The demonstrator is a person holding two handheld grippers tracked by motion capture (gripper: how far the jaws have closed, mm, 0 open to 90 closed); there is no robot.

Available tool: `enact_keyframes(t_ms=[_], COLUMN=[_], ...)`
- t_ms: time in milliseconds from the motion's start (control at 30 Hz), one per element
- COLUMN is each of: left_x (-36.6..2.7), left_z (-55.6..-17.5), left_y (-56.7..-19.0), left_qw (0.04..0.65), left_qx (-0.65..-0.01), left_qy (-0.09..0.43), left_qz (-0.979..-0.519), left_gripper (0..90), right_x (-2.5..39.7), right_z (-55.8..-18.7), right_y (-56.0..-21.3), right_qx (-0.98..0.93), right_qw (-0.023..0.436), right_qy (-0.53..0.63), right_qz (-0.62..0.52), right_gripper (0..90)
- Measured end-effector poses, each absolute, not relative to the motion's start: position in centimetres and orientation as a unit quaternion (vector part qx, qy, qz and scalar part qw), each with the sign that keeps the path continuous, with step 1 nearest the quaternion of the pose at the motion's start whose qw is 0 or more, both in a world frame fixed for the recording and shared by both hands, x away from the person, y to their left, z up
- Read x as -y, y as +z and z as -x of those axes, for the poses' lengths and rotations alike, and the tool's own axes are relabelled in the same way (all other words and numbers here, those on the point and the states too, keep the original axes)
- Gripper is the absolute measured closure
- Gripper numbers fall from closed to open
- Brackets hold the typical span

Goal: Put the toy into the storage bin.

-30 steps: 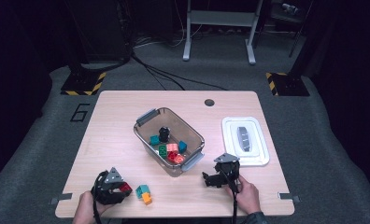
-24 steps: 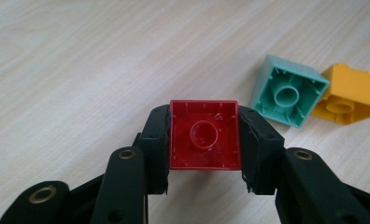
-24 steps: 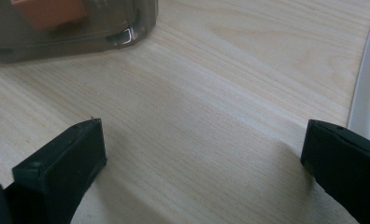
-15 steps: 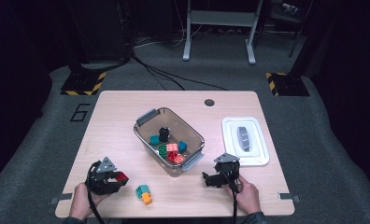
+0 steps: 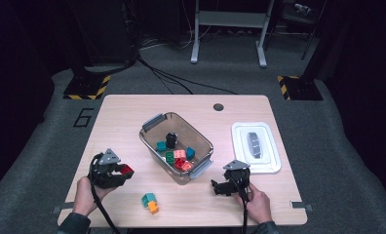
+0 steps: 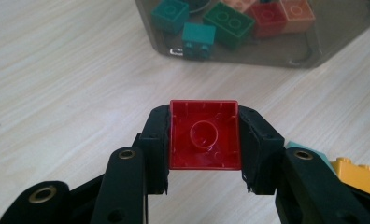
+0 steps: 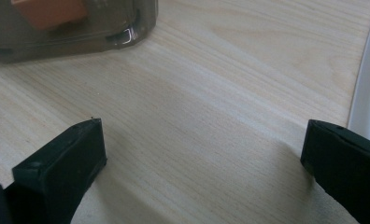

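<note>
Left hand-held gripper [image 6: 204,140] clamps a red brick [image 6: 204,135] between its jaws, hovering over the bench [image 5: 132,112] near the front-left corner. Several bricks already sit in the clear bin [image 5: 201,168] at mid-bench; a teal-and-orange pair [image 5: 150,203] waits by the front edge. Right hand-held gripper [image 5: 219,186] rests spread wide, empty, near the front edge.

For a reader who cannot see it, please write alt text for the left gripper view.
The left gripper clamps a red brick, hollow underside facing the camera, above a wooden table. Behind stands a clear bin holding coloured bricks.
</note>
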State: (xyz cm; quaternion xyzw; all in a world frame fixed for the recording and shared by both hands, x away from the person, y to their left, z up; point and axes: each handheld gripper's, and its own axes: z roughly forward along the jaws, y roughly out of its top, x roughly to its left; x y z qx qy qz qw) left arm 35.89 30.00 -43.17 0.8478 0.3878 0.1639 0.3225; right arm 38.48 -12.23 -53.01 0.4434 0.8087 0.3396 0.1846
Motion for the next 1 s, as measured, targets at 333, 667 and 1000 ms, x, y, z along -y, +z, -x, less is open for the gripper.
enact_keyframes(t_ms=[333,667,1000], left_x=[-29.8,-28.8,-27.5], left_z=[-37.2,-38.3,-39.5], left_y=[-40.6,-37.8,-36.2], left_qw=[0.331,0.335,0.338], left_qx=[-0.385,-0.378,-0.37], left_qy=[0.179,0.192,0.199], left_qz=[-0.843,-0.841,-0.842], left_gripper=[58.5,58.6,58.6], right_x=[12.2,12.2,12.2], right_z=[-38.5,-38.5,-38.5], right_y=[-53.0,-53.0,-53.0], right_qx=[-0.809,-0.809,-0.809], right_qw=[0.185,0.185,0.185], right_qy=[0.34,0.34,0.34], right_qz=[-0.443,-0.443,-0.443], right_gripper=[0.0,0.0,0.0])
